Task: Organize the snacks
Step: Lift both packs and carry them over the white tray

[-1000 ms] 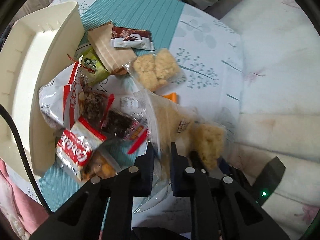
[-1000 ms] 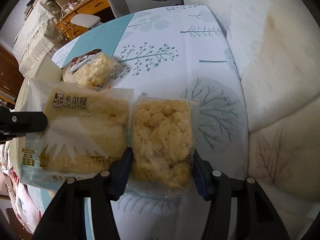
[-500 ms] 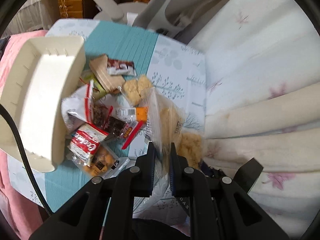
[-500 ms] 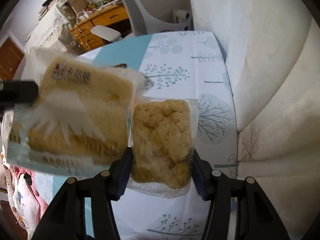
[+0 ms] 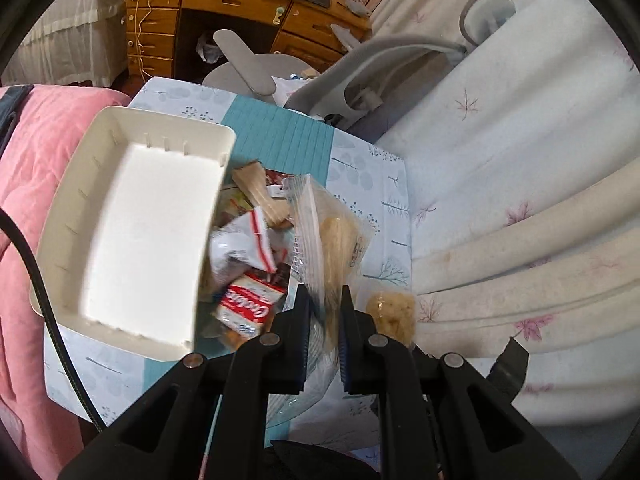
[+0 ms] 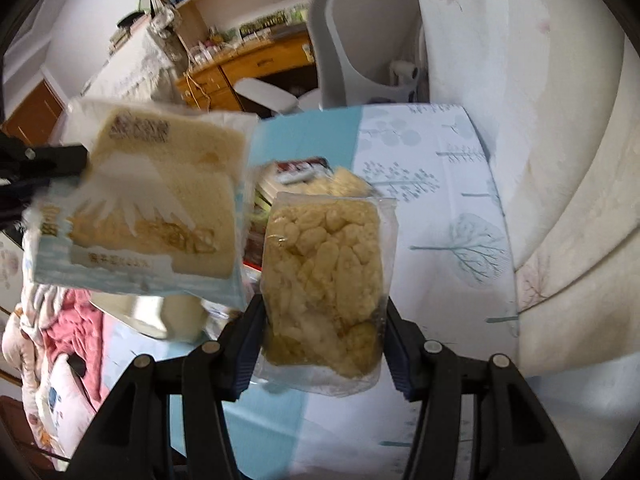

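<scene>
Left tool (image 5: 324, 312) is squeezed tight on the thin edge of a bread bag (image 5: 336, 240), held up above the tabletop (image 5: 372, 172). Seen edge-on there, the bag's print is hidden; from the right wrist it is blurry (image 6: 152, 208). Right tool (image 6: 324, 320) is partly closed, pinching a clear pack of puffed rice cake (image 6: 324, 272) in the air. Below, other snacks (image 5: 252, 304) lie piled beside an empty white tray (image 5: 132, 232).
</scene>
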The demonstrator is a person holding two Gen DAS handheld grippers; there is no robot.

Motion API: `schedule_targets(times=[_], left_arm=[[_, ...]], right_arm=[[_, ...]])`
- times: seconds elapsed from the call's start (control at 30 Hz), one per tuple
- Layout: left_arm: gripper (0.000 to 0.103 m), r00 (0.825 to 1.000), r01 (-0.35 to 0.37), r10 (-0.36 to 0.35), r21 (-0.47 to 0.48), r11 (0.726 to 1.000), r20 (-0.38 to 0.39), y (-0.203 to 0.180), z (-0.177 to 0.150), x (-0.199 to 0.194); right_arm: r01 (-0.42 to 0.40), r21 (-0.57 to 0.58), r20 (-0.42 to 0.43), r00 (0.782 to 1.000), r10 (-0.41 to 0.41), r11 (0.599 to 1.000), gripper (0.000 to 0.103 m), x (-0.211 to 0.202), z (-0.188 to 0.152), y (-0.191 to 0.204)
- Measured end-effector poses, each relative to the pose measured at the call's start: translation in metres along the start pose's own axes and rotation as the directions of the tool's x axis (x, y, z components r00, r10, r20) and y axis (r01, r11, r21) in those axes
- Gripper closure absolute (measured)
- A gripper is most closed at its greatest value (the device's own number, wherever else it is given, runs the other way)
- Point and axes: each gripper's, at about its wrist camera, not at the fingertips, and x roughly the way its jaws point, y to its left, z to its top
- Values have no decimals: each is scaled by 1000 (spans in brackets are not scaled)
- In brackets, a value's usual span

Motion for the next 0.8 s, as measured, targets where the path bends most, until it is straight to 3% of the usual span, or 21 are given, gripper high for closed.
schedule_targets(times=[0.33, 0.6, 0.8], left_arm=[[93, 998, 48, -50, 54, 997, 47, 71, 17, -38], [93, 999, -22, 17, 109, 994, 46, 123, 33, -54], [93, 998, -66, 67, 155, 986, 0, 156, 39, -52]], right_arm=[[-28, 90, 65, 998, 23, 996, 48, 2, -3, 77], [-86, 92, 163, 984, 71, 992, 48, 18, -3, 138], [-117, 94, 179, 979, 99, 989, 48, 40, -12, 179]])
